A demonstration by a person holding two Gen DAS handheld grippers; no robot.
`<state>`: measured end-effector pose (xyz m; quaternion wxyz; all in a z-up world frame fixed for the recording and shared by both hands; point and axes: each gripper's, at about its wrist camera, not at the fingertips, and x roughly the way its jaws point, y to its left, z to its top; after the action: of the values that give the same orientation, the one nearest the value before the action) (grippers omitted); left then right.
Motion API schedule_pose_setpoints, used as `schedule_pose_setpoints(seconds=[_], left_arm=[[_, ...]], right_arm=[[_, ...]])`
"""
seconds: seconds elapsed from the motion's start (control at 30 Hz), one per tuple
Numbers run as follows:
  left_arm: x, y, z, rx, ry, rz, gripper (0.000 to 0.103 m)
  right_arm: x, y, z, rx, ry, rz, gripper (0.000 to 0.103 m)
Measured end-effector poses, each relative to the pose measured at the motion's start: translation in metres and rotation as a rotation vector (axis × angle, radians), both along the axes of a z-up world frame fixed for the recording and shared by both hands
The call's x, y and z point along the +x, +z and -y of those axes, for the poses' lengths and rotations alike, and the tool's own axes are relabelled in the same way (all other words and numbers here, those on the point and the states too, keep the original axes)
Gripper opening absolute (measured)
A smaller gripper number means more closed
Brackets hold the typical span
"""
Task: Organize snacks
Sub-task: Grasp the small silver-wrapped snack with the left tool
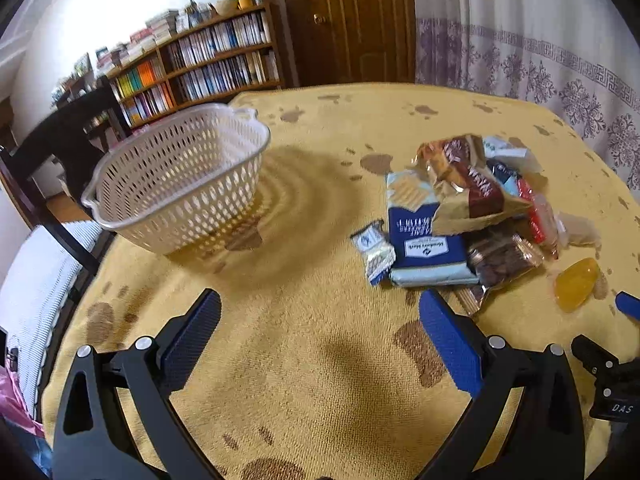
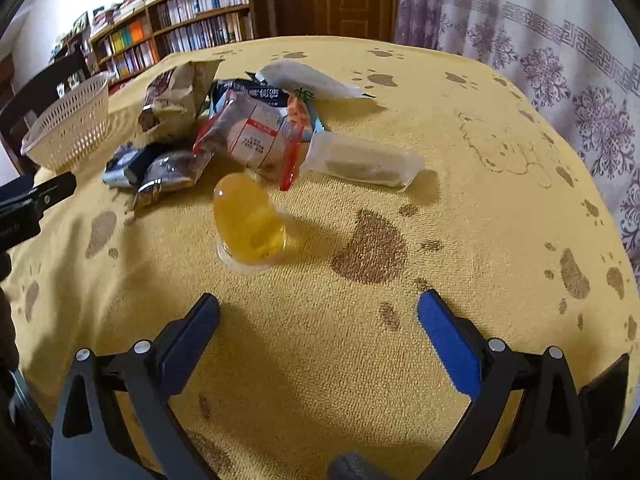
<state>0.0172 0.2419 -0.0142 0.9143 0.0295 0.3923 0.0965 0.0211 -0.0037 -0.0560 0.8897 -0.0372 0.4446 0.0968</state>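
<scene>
Both hand-held grippers, left (image 1: 320, 336) & right (image 2: 318, 336), hanging spread & empty; small clear yellow jelly cup (image 2: 250, 224) looking light, slick, squashy — pinching gently across sidewalls likely best.

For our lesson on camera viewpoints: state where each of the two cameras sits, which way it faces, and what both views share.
Left wrist: on the left gripper, facing over the table at the white basket and snack pile; its open fingers and part of the right gripper show.
Right wrist: on the right gripper, facing the yellow jelly cup; its open fingers show.
Shared: basket, pile, jelly cup, yellow tablecloth.
</scene>
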Motion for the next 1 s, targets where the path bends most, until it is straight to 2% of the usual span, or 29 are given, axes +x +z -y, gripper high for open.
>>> schedule_pose_setpoints(seconds=[0.23, 0.6, 0.8, 0.87, 1.0], left_arm=[[0.015, -0.012, -0.003, -0.049, -0.041, -0.043, 0.101], [0.052, -0.015, -0.021, -0.087, 0.017, -0.047, 0.1], [0.062, -0.022, -0.021, -0.089, 0.006, -0.05, 0.081], [0.065, -0.023, -0.019, -0.083, -0.001, -0.06, 0.068], [0.071, -0.024, -0.014, -0.071, -0.011, -0.069, 0.062]], right_arm=[[-0.001, 0.001, 0.002, 0.001, 0.011, -0.003, 0.098], [0.002, 0.002, 0.003, -0.003, 0.012, -0.001, 0.098], [0.003, 0.002, 0.001, -0.006, 0.014, -0.004, 0.098], [0.003, 0.002, 0.001, -0.008, 0.014, -0.004, 0.098], [0.003, 0.002, 0.001, -0.008, 0.014, -0.003, 0.098]])
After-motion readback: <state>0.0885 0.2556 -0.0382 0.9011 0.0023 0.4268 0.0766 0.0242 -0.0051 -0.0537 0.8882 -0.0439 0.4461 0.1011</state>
